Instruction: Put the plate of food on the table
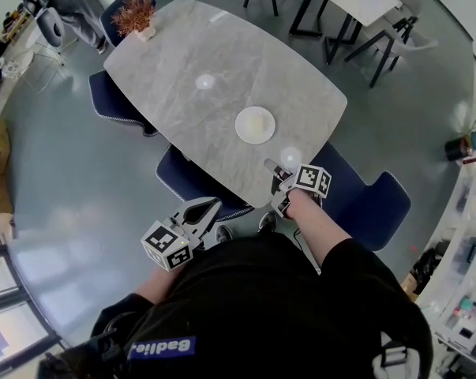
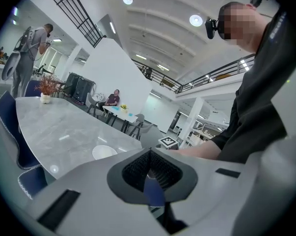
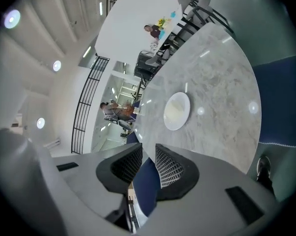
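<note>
The table (image 1: 182, 77) takes up the middle of the head view, its marble top bare except for a plant (image 1: 135, 14) at the far corner and the plate (image 1: 255, 125) towards the near edge. The plate lies flat on the top, well inside the rim, and nothing touches it. By that showing the task looks done: the plate is down and let go, and I judge that nothing is left except drawing the arms away.

The right gripper (image 3: 148, 149) hangs over the near edge of the table, short of the plate and clear of it. Its jaws stand a narrow gap apart, and only a blue chair (image 1: 364, 204) shows through the gap. The left gripper (image 2: 148, 150) sits low by the person's body, off the table, with its jaw tips together on nothing.

The food (image 1: 257, 123) is only a pale yellowish patch in the middle of the plate, too small to tell what it is. In the left gripper view the gripper's own body cuts off the near part of the plate. The person's torso (image 1: 261, 306) fills the bottom of the head view and hides the floor there, and the table covers most of the chairs tucked under it.
</note>
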`<state>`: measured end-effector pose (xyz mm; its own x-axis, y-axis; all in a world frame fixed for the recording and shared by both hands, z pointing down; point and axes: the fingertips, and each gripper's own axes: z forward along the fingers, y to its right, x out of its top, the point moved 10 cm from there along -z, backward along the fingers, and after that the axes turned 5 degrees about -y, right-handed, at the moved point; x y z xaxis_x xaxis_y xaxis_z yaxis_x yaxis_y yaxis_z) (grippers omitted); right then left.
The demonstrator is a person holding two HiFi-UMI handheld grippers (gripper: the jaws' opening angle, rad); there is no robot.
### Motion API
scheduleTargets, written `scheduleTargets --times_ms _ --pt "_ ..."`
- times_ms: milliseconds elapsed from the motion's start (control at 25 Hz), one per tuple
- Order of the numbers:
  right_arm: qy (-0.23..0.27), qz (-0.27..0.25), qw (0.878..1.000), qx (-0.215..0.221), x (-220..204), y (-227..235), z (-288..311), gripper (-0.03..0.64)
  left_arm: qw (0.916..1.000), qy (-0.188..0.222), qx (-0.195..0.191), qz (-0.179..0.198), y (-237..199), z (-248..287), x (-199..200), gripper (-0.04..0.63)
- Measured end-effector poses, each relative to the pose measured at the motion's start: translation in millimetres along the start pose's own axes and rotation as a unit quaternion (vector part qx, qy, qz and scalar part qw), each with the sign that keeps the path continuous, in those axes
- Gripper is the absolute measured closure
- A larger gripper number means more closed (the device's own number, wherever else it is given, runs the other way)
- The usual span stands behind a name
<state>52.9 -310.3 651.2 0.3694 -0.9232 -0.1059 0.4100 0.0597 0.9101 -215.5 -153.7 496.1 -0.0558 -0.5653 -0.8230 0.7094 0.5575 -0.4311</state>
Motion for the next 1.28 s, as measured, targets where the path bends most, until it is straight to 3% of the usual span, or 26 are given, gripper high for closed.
scheduleTargets --times_ms 360,600,880,1280 --pt "0.002 -0.063 0.997 0.053 -47.2 -33.0 -43.3 0.597 0.9995 0.003 -0.026 0.019 12.0 5.9 3.2 0.588" --pt "-0.01 -0.165 0.984 0.07 -66.8 -60.0 -60.9 0.606 0.9987 0.001 -0.044 0.027 18.8 10.0 5.7 0.588" --pt "-0.002 -0.342 0.937 0.067 -87.5 -88.0 -82.5 0.606 0.9971 -0.002 -0.065 0.039 27.3 12.7 4.8 0.588" --pt "0.006 -0.495 0.867 0.053 -111.8 -127.4 -99.7 0.606 0.9926 0.006 -0.108 0.055 39.4 12.1 6.4 0.588"
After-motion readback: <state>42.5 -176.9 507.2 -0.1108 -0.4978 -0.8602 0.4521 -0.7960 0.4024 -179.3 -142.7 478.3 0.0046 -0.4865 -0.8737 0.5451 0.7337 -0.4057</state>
